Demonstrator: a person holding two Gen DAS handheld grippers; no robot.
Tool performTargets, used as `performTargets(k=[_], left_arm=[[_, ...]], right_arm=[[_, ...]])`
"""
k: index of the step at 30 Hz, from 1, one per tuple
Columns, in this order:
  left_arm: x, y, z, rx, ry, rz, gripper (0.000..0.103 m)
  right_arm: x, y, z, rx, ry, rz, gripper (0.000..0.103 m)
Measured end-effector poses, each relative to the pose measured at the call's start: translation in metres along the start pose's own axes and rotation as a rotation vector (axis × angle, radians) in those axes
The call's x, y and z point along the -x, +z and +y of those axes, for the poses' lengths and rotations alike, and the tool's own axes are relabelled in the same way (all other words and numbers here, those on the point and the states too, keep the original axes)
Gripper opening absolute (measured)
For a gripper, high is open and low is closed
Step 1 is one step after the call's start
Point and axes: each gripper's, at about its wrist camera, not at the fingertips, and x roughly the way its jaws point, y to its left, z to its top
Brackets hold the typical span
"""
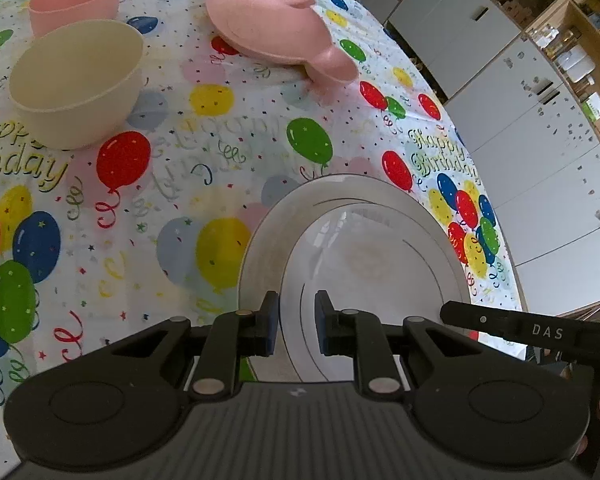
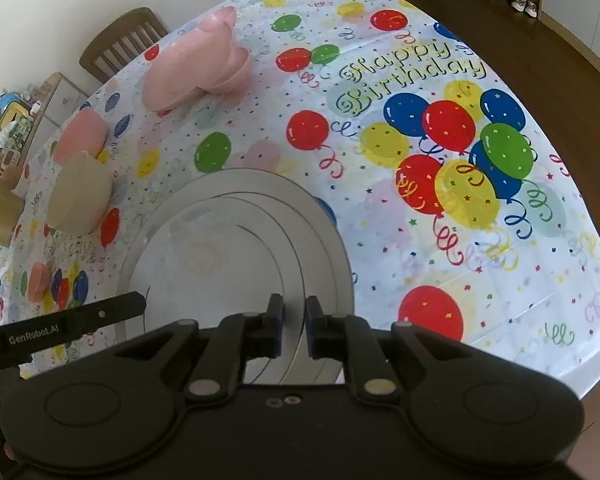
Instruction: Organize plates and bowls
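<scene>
Left wrist view, held item: round white ceramic plate with thin dark rings (image 1: pixel 360 240), near rim between the blue pads of the left gripper (image 1: pixel 296 326); jaws drawn in and pinched on that rim.
Left wrist view, plate position: low over the balloon-print birthday tablecloth (image 1: pixel 220 152), near the table's right edge; resting or just above it, cannot tell.
Left wrist view, bowls: cream plastic bowl nested in a second cream bowl (image 1: pixel 76 80), far left; pink plastic bowl (image 1: pixel 74 0) just behind, touching or nearly so.
Left wrist view, pink plate: pink plastic animal-shaped plate with two round ears (image 1: pixel 276 28), far centre, tilted, seemingly on top of another pink piece.
Left wrist view, other tool: black arm marked DAS (image 1: pixel 532 330), at the right beside the plate.

Right wrist view, held item: same white plate, rim between the pads of the right gripper (image 2: pixel 295 326); jaws close together, clamped on the rim.
Right wrist view, small item: small pink piece (image 2: pixel 40 282) at far left, too small to name.
Right wrist view, surroundings: wooden slatted chair (image 2: pixel 124 40) behind the table.

Progress, done: cream bowls stacked; pink plate apparently stacked.
Progress, left: white plate not yet released; pink bowl apart from the cream stack; roughly midway, by judgement.
</scene>
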Motion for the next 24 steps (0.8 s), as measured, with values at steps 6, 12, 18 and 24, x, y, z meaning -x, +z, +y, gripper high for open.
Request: performTargets(k=[6, 12, 18, 24], left_arm=[[-0.006, 0.0, -0.004, 0.002, 0.013, 0.002, 0.018], [-0.009, 0.0, -0.001, 0.01, 0.019, 0.018, 0.018], [-0.011, 0.0, 0.003, 0.024, 0.01, 0.036, 0.018], [-0.009, 0.004, 0.007, 0.031, 0.001, 0.052, 0.018]], right_arm=[[-0.008, 0.003, -0.011, -0.013, 0.018, 0.029, 0.011], [-0.011, 0.005, -0.01, -0.004, 0.022, 0.038, 0.01], [-0.012, 0.007, -0.012, -0.008, 0.028, 0.042, 0.009], [-0.014, 0.008, -0.014, -0.014, 0.037, 0.044, 0.008]])
